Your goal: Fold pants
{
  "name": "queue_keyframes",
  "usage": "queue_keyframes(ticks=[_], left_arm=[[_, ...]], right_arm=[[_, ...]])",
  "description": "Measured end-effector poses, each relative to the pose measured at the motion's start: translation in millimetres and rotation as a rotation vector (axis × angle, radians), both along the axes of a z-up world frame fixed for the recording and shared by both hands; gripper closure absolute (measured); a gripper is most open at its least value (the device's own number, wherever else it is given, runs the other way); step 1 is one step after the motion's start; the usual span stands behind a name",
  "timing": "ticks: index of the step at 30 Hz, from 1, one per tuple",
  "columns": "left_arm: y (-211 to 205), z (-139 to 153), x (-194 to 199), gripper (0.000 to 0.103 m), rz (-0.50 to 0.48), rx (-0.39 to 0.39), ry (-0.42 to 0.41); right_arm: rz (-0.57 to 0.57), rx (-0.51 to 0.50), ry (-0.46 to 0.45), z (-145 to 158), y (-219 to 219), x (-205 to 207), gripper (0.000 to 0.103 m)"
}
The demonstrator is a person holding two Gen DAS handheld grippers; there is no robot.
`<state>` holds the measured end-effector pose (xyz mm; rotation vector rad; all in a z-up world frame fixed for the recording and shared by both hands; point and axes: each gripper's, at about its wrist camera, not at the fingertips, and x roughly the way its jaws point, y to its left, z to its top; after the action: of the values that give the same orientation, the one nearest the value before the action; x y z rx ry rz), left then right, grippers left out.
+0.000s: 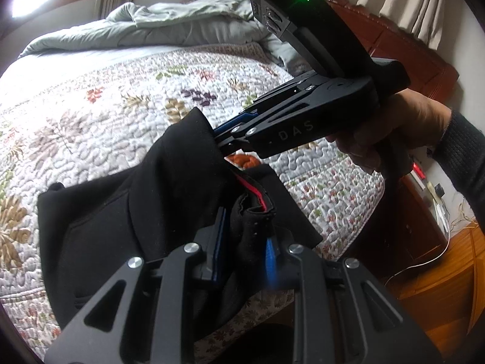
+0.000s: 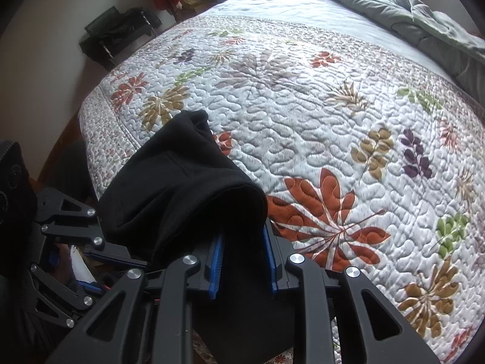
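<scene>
Black pants [image 1: 127,200] hang in a bunch above the floral quilted bed [image 1: 91,91]. My left gripper [image 1: 245,242] is shut on the waistband, where a red drawstring [image 1: 253,189] shows. My right gripper [image 1: 222,142] comes in from the right in the left wrist view and is shut on another part of the waistband, a little farther in. In the right wrist view my right gripper [image 2: 244,242] clamps a thick fold of the black pants [image 2: 182,191] between its blue pads. The left gripper's linkage [image 2: 60,242] shows at the lower left.
A grey-green duvet [image 1: 145,27] lies bunched at the far end of the bed. A wooden headboard [image 1: 403,45] and a bedside table with cables [image 1: 439,242] stand to the right. A dark bench [image 2: 118,33] stands by the wall beyond the bed.
</scene>
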<state>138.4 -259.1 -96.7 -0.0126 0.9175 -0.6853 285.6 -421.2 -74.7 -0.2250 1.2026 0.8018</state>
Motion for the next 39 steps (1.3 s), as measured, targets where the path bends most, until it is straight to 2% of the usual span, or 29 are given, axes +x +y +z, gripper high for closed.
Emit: queue_keyframes(ticks=[5,14,17,19,20,22,23,24,27,28,29,31,34,36,39], left_arm=[[-10.5,-20.5,0.5,0.082,-0.014,0.022,0.029],[-22.9,-36.8,-0.4,0.082,-0.016,0.043,0.046],[-26.4,-40.1,-3.4,0.082,-0.019,0.053,0.039],[-29.3,-42.4,-6.3,0.08,-0.033,0.064,0.03],[-28.5,-42.8,-6.9,0.077,-0.036,0.057,0.033],[-22.1,-42.7,-9.6,0.067,-0.045,0.024,0.052],[-18.1,-41.7,-11.8,0.055,-0.048,0.005,0.059],[-12.4,-39.1,-14.2,0.037,-0.053,-0.03,0.066],[4.8,-29.7,-22.0,0.027,-0.052,-0.097,0.055],[11.5,-27.2,-23.7,0.026,-0.057,-0.118,0.062],[17.4,-25.1,-24.5,0.025,-0.055,-0.135,0.069],[36.0,-19.7,-25.3,0.021,-0.029,-0.173,0.083],[68.4,-14.4,-20.5,0.019,0.023,-0.21,0.099],[95.6,-14.7,-12.4,0.018,0.088,-0.221,0.105],[130.6,-22.1,1.8,0.017,0.175,-0.225,0.129]], right_arm=[[-0.014,0.02,0.028,-19.7,-12.4,-1.4,0.079],[-0.046,0.04,0.048,-37.2,-28.2,-3.7,0.079],[-0.094,0.062,0.069,-39.7,-35.9,-6.3,0.078],[-0.185,0.09,0.132,-45.1,-49.3,-8.4,0.072],[-0.25,0.098,0.166,-49.4,-58.5,-9.1,0.068],[-0.38,0.197,0.24,-54.2,-82.5,-17.4,0.054],[-0.427,0.251,0.262,-54.1,-92.1,-22.9,0.047],[-0.485,0.322,0.29,-53.5,-102.8,-30.6,0.044],[-0.582,0.56,0.369,-53.9,-118.9,-50.5,0.026],[-0.598,0.613,0.401,-56.8,-118.4,-55.8,0.019],[-0.602,0.645,0.423,-59.6,-116.5,-58.0,0.017],[-0.61,0.66,0.46,-68.7,-107.5,-62.1,0.017],[-0.629,0.615,0.528,-85.5,-93.1,-60.6,0.016],[-0.643,0.554,0.542,-91.0,-85.7,-57.2,0.016],[-0.636,0.546,0.564,-94.1,-76.9,-52.7,0.01]])
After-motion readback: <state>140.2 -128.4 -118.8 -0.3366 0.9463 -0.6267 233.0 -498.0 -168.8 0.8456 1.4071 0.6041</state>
